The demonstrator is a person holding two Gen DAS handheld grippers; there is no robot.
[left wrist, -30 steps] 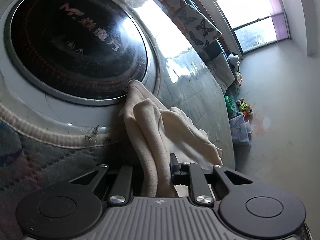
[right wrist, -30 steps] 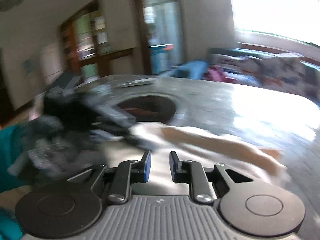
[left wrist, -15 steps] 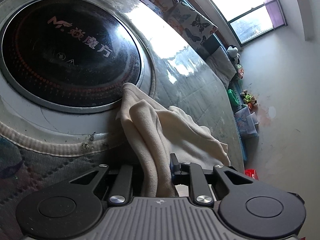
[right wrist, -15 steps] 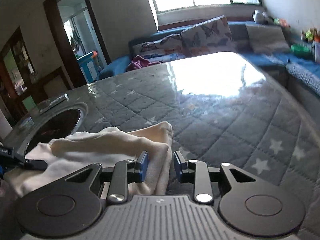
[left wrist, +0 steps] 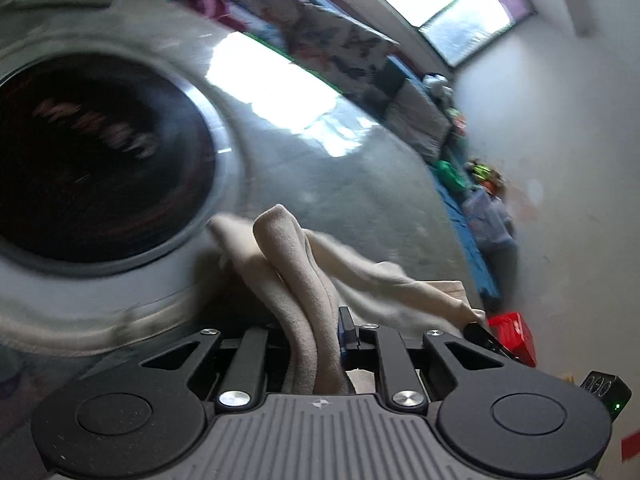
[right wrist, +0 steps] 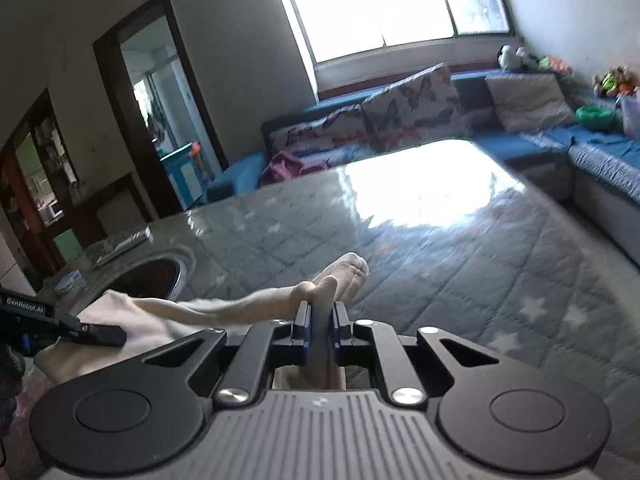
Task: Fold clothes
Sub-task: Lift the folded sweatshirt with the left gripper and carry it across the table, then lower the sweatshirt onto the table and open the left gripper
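A cream cloth (left wrist: 280, 248) lies bunched on the grey quilted table (right wrist: 440, 260) beside a round dark hob (left wrist: 92, 160). My left gripper (left wrist: 314, 320) pinches a thick fold of it, with its jaws still closing on the fabric. My right gripper (right wrist: 320, 312) is shut on the other end of the cloth (right wrist: 224, 308), and a rounded fold sticks out past its pads. The fabric stretches between the two grippers. In the right wrist view the left gripper (right wrist: 80, 330) shows at the far left, clamped on the cloth's edge.
A flat remote-like object (right wrist: 124, 244) lies on the table beyond the hob (right wrist: 152, 276). A blue sofa with butterfly cushions (right wrist: 400, 120) wraps the table's far and right sides. A red box (left wrist: 512, 332) sits on the floor. A doorway (right wrist: 160, 120) opens at the left.
The right gripper swung to the cloth's near end and shut on it. The left gripper rose with its fold, so the cloth now hangs between the two.
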